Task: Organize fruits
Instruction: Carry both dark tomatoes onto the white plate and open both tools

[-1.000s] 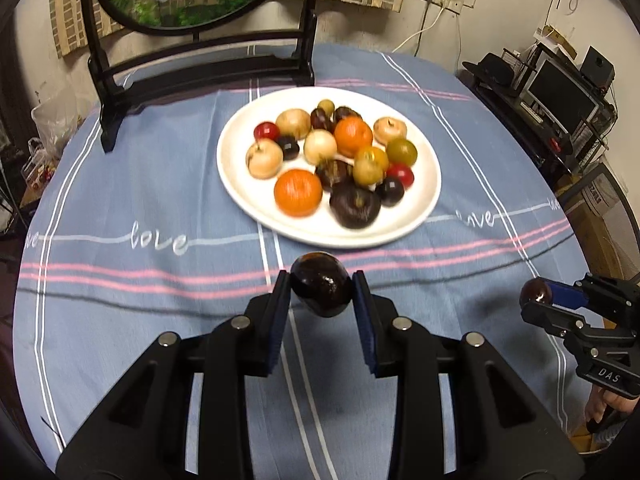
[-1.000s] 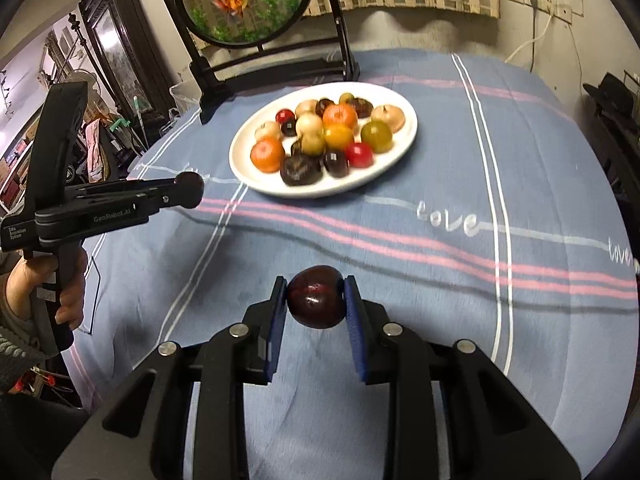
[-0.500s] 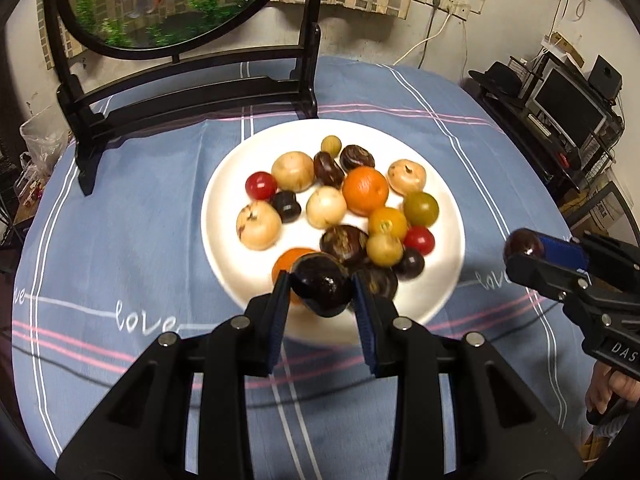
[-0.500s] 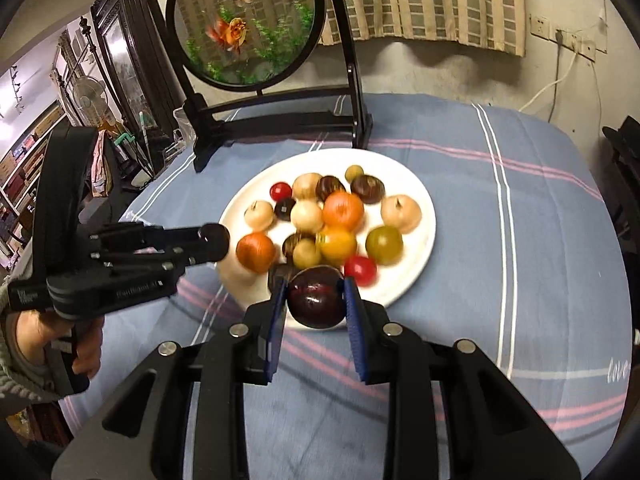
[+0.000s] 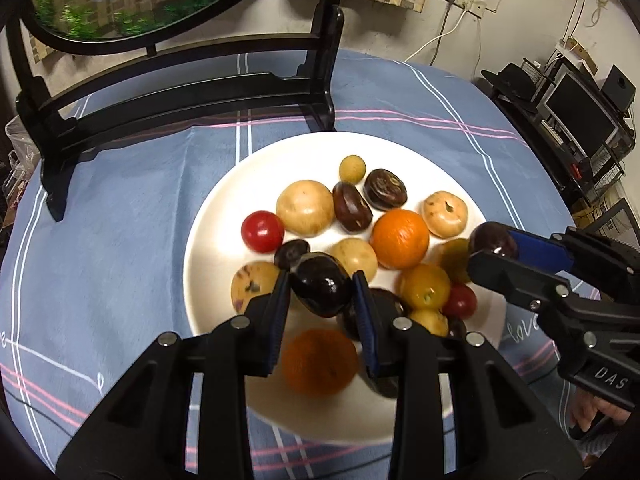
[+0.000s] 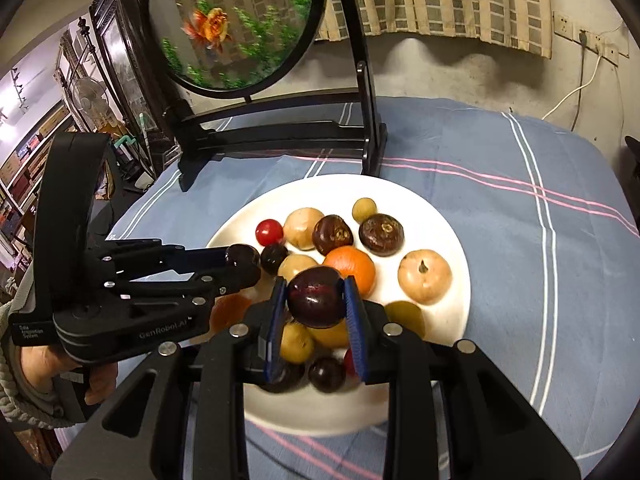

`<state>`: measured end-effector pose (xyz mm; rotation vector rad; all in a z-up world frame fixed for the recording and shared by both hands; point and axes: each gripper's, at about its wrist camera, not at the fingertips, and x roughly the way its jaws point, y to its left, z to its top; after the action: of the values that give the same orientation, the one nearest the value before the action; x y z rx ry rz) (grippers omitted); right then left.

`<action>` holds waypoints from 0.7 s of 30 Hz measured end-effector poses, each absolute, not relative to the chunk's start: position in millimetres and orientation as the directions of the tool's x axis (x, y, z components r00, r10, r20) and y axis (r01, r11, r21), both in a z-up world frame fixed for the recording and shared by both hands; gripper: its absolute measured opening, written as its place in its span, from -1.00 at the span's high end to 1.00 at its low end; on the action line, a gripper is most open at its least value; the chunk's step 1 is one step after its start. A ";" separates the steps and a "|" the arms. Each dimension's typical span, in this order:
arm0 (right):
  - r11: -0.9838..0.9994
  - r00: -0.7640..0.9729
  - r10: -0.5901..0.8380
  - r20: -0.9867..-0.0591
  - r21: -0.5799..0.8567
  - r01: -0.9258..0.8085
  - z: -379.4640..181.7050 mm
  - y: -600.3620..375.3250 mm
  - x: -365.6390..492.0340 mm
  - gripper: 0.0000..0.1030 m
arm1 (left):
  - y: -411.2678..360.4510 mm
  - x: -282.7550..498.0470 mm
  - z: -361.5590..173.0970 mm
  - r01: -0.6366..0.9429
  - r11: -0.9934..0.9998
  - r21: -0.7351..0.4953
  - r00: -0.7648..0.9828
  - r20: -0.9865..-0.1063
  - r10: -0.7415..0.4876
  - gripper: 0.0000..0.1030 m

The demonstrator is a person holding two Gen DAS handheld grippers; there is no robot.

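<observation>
Your left gripper tilts steeply down over the white plate, clamped on a dark plum. Your right gripper, angled likewise above the plate's fruit pile, pinches a dark reddish plum.

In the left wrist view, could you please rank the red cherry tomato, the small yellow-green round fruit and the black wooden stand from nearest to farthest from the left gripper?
1. The red cherry tomato, on the white plate's left part, just up-left of the left gripper.
2. The small yellow-green round fruit, near the plate's far rim.
3. The black wooden stand, beyond the plate at the table's far side.
</observation>
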<state>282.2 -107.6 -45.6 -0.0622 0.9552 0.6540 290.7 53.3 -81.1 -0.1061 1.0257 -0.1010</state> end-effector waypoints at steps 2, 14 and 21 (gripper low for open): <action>0.809 0.400 0.491 -0.774 0.234 -0.540 -49.6 -105.9 289.3 0.44 | 53.0 296.5 -83.3 0.035 0.990 -0.137 0.512 -0.848 -0.135 0.38; 0.811 0.392 0.482 -0.784 0.230 -0.538 -67.3 -100.6 307.7 0.43 | 50.8 320.3 -93.2 0.022 0.988 -0.152 0.511 -0.848 -0.142 0.37; 0.811 0.394 0.483 -0.782 0.230 -0.537 -73.4 -96.3 315.0 0.43 | 54.3 326.5 -93.8 0.014 0.988 -0.152 0.512 -0.848 -0.138 0.36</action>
<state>315.0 -96.3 -73.4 -0.0630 0.9698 0.6477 326.5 54.3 -93.8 -0.1316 1.0302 -0.0919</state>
